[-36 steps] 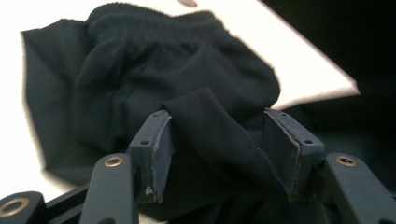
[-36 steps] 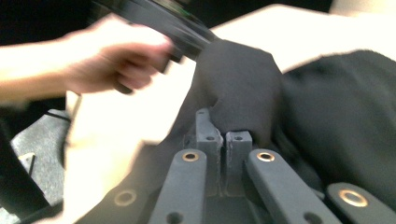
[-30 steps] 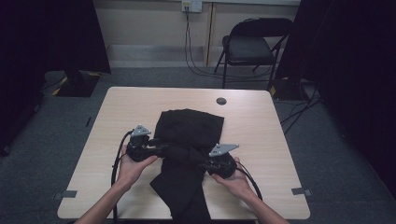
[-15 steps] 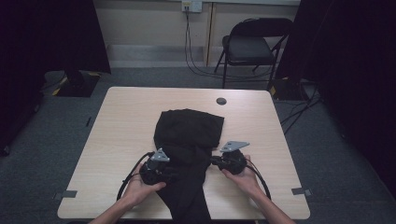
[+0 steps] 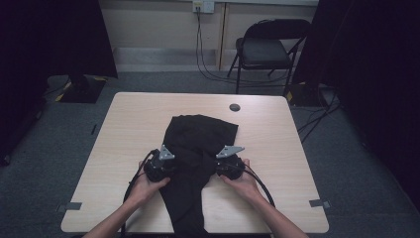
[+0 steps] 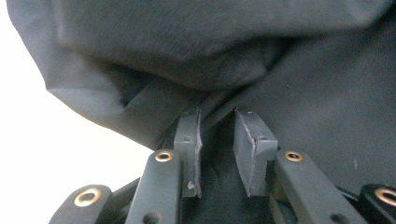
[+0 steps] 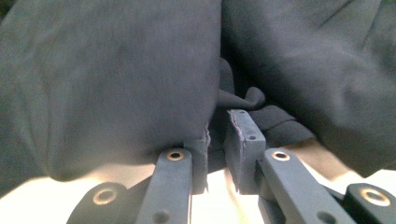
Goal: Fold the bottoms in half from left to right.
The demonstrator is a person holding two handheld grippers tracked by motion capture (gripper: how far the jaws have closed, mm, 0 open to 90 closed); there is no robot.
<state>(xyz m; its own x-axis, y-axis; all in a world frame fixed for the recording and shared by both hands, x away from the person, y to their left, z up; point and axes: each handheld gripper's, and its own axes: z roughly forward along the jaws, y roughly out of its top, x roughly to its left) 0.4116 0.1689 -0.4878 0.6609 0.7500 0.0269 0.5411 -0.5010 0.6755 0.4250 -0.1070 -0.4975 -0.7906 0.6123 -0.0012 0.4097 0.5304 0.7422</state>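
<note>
Black cloth is spread at the middle of the table in the high view, wide toward the far edge and narrowed into a strip that runs down to the near edge at the bottom centre of the frame. The left gripper is seen at the cloth's left margin, lower centre of that frame, and the right gripper at its right margin, so the narrow part of the cloth lies between the 2 tools. A hand is wrapped around each gripper body, with the forearms entering from the bottom edge. In the left gripper view, the left gripper is shown with its jaws part closed, having just been closing, and a fold of the cloth is gathered in the narrow gap between the 2 pads; whether the pads already press on it cannot be told. In the right gripper view, the right gripper is shown with a narrow gap too, its jaws having just been opening slightly; a crumpled bit of cloth sits at the tips and the pale table is seen through the lower part of the gap. A firm grip cannot be confirmed there either. A chair is placed beyond the table, upper right of centre.
</note>
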